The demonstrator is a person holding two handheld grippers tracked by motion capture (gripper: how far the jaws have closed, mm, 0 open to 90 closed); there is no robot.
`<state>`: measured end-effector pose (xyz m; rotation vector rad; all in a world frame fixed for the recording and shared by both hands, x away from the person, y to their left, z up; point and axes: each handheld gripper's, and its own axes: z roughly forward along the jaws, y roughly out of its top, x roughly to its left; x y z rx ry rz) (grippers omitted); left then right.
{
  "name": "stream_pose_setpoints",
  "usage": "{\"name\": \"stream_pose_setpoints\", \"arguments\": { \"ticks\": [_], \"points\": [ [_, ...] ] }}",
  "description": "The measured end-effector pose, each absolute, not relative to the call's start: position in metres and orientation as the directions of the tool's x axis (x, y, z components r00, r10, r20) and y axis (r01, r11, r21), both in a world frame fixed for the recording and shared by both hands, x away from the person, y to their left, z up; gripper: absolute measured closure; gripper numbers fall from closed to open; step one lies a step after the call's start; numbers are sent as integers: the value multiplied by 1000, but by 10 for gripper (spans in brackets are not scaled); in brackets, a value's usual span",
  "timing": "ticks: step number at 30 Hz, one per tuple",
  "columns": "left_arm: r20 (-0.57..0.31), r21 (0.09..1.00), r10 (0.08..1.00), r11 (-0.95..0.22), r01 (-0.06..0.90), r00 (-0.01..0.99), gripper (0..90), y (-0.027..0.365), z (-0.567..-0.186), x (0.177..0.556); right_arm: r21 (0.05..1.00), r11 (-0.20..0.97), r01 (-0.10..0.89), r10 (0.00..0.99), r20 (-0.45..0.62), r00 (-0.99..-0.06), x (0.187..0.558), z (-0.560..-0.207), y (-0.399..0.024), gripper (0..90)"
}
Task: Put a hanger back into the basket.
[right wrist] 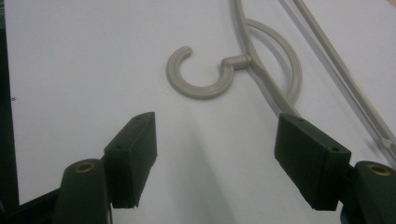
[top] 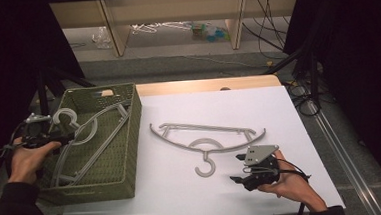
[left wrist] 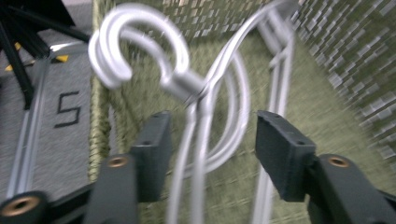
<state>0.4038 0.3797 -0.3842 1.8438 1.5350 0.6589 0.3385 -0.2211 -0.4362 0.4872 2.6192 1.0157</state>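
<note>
So the hanger in the basket [top: 87,136] is lying slanted inside the green woven basket [top: 130,141], hook end up at about 10 o'clock near the rim. The left gripper [top: 62,138] sits right at that hook; in the left gripper view the jaws stand apart with the hanger's neck [left wrist: 198,121] running between them, neither pad pressing on it, so nothing's actually gripped. That view is blurry, and it looks like two hooks overlapping, but I can't tell for sure.

The second hanger [top: 208,139] lies flat on the white table [top: 279,112], hook pointing to 6 o'clock. The right gripper [top: 240,169] rests just past it around 5 o'clock, claw wide open and empty, hook [right wrist: 201,74] straight ahead of it.

Beyond the table there's a wooden shelf frame [top: 172,13], cables on the floor and dark curtains either side. The basket's near left corner is hidden behind the person's sleeve.
</note>
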Motion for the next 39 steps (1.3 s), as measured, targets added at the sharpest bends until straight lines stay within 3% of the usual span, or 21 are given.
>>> {"name": "stream_pose_setpoints", "arguments": {
  "ticks": [9, 19, 25, 39],
  "points": [
    [-88, 843, 948, -92, 530, 305, 310, 334, -362, 367, 709, 672, 216, 438, -144, -888, 341, -436, -222, 298],
    [-141, 896, 876, -86, 437, 462, 190, 272, -366, 342, 724, 655, 217, 447, -140, -883, 341, -437, -221, 287],
    [-57, 916, 829, -178, 359, 556, 175, 242, -373, 332, 733, 643, 222, 458, -135, -879, 342, -439, -222, 281],
    [-64, 934, 771, -177, 309, 634, 172, 186, -404, 301, 738, 635, 228, 460, -123, -879, 340, -442, -222, 271]
  ]
}}
